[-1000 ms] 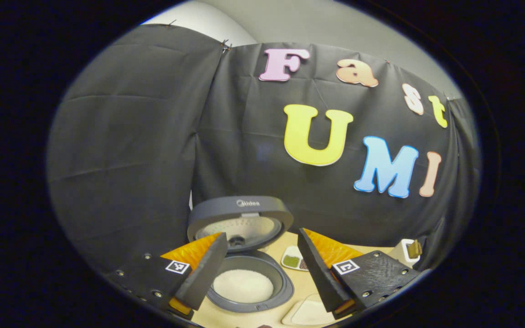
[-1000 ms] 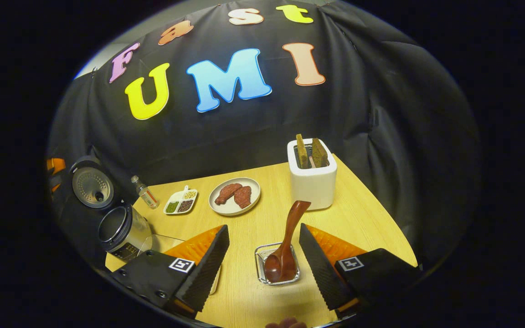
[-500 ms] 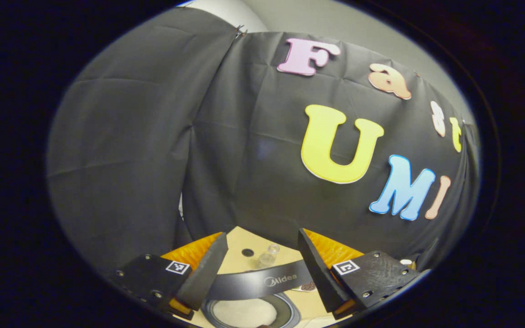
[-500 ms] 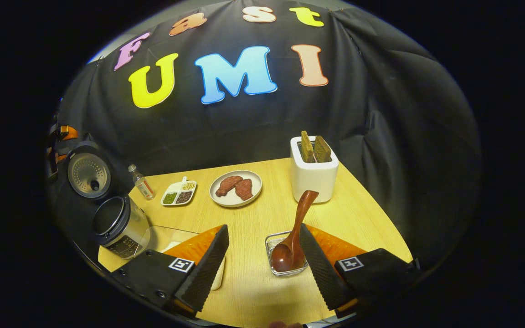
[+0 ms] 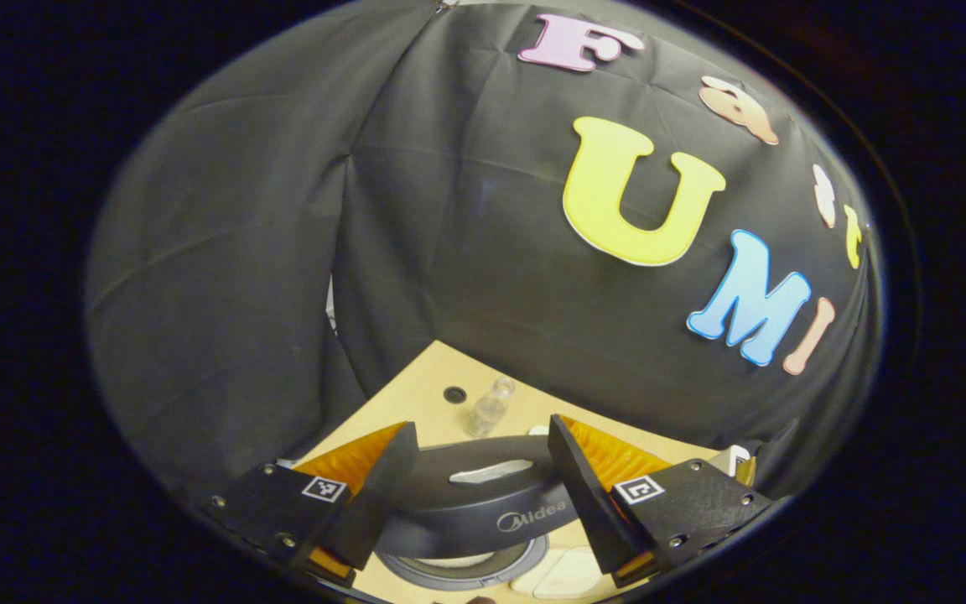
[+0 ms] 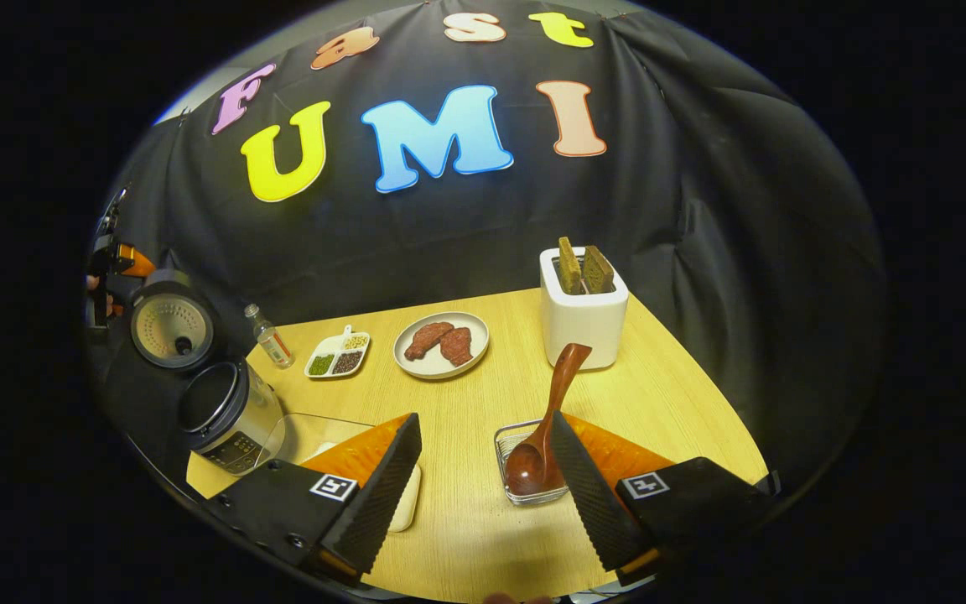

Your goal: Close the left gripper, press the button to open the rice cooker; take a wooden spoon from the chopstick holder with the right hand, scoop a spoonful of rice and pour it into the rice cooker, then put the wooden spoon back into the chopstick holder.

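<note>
Beside the toaster (image 6: 583, 317), wooden spoon (image 6: 543, 428) in holder (image 6: 527, 491); both grippers (left (image 5: 475, 495), right (image 6: 483, 491)) spread apart.

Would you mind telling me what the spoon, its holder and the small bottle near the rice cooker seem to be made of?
The spoon looks like dark reddish wood with a glossy finish; its bowl catches highlights. Its holder seems clear glass or plastic with a square rim, though I cannot tell which. The small bottle appears to be clear plastic or glass, since it is see-through, with a label.
</note>
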Motion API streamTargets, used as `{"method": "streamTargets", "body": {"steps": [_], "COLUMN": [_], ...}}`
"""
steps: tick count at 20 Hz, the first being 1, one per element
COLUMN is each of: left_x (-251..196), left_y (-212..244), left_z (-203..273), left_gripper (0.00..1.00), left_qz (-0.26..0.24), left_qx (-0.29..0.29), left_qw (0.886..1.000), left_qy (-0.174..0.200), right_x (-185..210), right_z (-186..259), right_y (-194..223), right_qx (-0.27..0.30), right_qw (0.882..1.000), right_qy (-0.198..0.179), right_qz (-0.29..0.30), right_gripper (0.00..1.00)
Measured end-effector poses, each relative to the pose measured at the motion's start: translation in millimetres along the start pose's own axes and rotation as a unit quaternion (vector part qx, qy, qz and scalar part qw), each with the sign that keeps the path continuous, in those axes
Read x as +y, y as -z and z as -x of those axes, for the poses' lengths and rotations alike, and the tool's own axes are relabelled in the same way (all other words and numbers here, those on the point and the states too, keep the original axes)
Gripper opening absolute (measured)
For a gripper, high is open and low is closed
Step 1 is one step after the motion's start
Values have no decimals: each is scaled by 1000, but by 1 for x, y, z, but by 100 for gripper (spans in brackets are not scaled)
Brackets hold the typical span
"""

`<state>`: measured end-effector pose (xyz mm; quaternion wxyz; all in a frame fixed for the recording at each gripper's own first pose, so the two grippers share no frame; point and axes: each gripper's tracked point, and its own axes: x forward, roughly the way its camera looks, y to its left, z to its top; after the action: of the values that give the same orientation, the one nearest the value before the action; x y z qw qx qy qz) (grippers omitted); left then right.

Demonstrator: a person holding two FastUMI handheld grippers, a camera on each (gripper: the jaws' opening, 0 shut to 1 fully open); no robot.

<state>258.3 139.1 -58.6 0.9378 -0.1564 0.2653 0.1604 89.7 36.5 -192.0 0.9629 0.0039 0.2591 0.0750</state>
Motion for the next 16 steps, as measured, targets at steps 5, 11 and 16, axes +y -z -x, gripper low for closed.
{"method": "streamTargets", "body": {"steps": [5,11,16], "left_x": [-10,-15,-11], "left_y": [64,134,191], "left_z": [17,18,5], "left_gripper": [99,100,100], "left_qz": [-2,-25,-42], "left_qx": [46,83,128], "left_qw": [999,996,990], "left_qy": [2,-23,-43], "right_x": [-17,-44,-55], "right_z": [4,12,15], "right_y": [9,25,26], "right_qx": [-5,8,8], "right_qw": [1000,1000,1000], "right_qy": [7,16,8], "right_qz": [-2,2,2], "right_gripper": [98,98,98]}}
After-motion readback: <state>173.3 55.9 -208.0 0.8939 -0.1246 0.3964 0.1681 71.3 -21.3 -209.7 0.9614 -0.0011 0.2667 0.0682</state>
